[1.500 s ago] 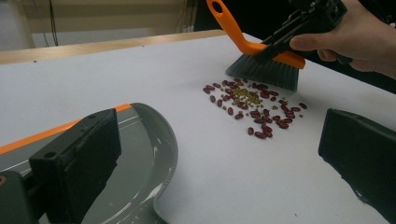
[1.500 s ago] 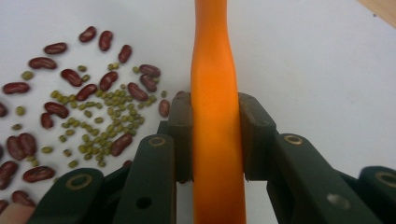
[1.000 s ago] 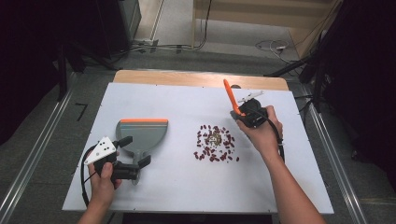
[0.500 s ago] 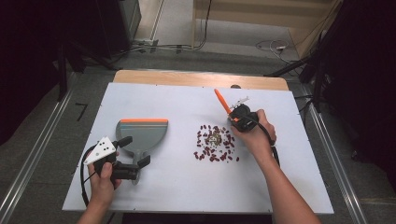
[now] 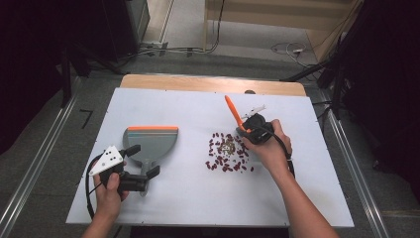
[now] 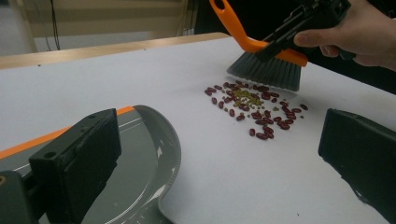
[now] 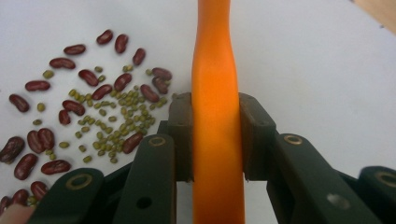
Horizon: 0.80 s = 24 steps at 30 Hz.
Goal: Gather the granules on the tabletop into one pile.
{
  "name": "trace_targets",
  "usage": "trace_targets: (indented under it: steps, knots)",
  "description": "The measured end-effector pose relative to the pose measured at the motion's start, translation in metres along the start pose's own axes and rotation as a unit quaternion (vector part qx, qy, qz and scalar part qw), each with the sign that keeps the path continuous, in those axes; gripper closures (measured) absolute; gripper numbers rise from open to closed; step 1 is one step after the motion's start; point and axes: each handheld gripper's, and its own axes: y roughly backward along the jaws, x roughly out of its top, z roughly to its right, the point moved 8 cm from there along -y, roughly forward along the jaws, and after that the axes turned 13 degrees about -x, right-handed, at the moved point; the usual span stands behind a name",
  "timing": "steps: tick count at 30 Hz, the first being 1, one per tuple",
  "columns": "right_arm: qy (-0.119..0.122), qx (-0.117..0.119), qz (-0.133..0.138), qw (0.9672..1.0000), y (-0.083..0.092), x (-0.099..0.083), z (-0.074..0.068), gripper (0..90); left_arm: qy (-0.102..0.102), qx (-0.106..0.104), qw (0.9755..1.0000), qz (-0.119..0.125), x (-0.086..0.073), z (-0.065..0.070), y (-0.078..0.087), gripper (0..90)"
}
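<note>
A pile of red and small green beans lies right of the table's centre. My right gripper is shut on the orange handle of a hand brush. Its grey bristles stand just behind the pile. A grey dustpan with an orange lip lies at the left. My left gripper is open, its jaws standing wide on either side of the dustpan's handle.
The white tabletop has bare room between the dustpan and the beans. A wooden board edge runs along the far side. Metal rails flank the table, and cables lie on the floor beyond.
My right gripper has carried the brush left and slightly down, closer to the beans. The left gripper and the dustpan have stayed still.
</note>
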Motion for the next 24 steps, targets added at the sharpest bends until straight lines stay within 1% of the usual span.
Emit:
trace_targets:
  steps: [3, 4, 5, 6, 7, 8, 9, 12, 14, 16, 17, 19, 21, 22, 24]
  knots:
    - [-0.016, 0.008, 0.022, 0.9996, 0.011, 0.006, 0.007, 68.9, 0.001, 0.000, 1.0000, 0.004, 0.001, -0.001, 0.002, 0.0]
    - [-0.016, 0.008, 0.022, 0.9996, 0.011, 0.006, 0.007, 68.9, 0.002, 0.000, 1.0000, 0.005, 0.001, -0.001, 0.002, 0.0]
    - [-0.020, 0.020, 0.037, 0.9989, 0.022, 0.011, 0.005, 68.9, 0.002, 0.000, 1.0000, 0.004, 0.000, -0.002, 0.003, 0.0]
    - [-0.018, 0.030, 0.047, 0.9983, 0.027, 0.014, 0.003, 69.0, 0.003, 0.000, 1.0000, 0.005, 0.000, -0.002, 0.003, 0.0]
    - [-0.029, 0.045, 0.049, 0.9974, 0.032, 0.015, -0.002, 69.0, 0.003, 0.000, 1.0000, 0.005, 0.000, -0.002, 0.003, 0.0]
    - [-0.036, 0.067, 0.051, 0.9958, 0.037, 0.017, -0.008, 68.9, 0.002, 0.000, 1.0000, 0.004, -0.001, -0.002, 0.002, 0.0]
    - [-0.038, 0.087, 0.053, 0.9941, 0.041, 0.019, -0.015, 68.9, 0.002, 0.000, 1.0000, 0.004, -0.001, -0.002, 0.002, 0.0]
    - [-0.033, 0.120, 0.057, 0.9906, 0.051, 0.025, -0.036, 69.0, 0.001, 0.001, 1.0000, 0.003, -0.001, -0.002, 0.002, 0.0]
    - [-0.036, 0.148, 0.060, 0.9865, 0.056, 0.028, -0.051, 69.0, 0.001, 0.001, 1.0000, 0.002, -0.001, -0.002, 0.002, 0.0]
    - [-0.040, 0.179, 0.059, 0.9813, 0.059, 0.031, -0.066, 68.9, 0.002, 0.001, 1.0000, 0.002, -0.001, -0.002, 0.002, 0.0]
    - [-0.041, 0.186, 0.059, 0.9799, 0.059, 0.032, -0.071, 69.0, 0.002, 0.001, 1.0000, 0.002, -0.002, -0.003, 0.002, 0.0]
    - [-0.041, 0.209, 0.050, 0.9758, 0.060, 0.033, -0.088, 69.0, 0.002, 0.000, 1.0000, 0.002, -0.002, -0.003, 0.002, 0.0]
    - [-0.039, 0.236, 0.045, 0.9700, 0.062, 0.033, -0.103, 69.0, 0.003, 0.000, 1.0000, 0.001, -0.003, -0.003, 0.001, 0.0]
    - [-0.037, 0.247, 0.040, 0.9676, 0.062, 0.032, -0.111, 69.0, 0.002, -0.001, 1.0000, 0.000, -0.003, -0.003, 0.001, 0.0]
    - [-0.036, 0.270, 0.028, 0.9617, 0.061, 0.030, -0.124, 69.0, 0.002, -0.001, 1.0000, -0.001, -0.003, -0.003, 0.001, 0.0]
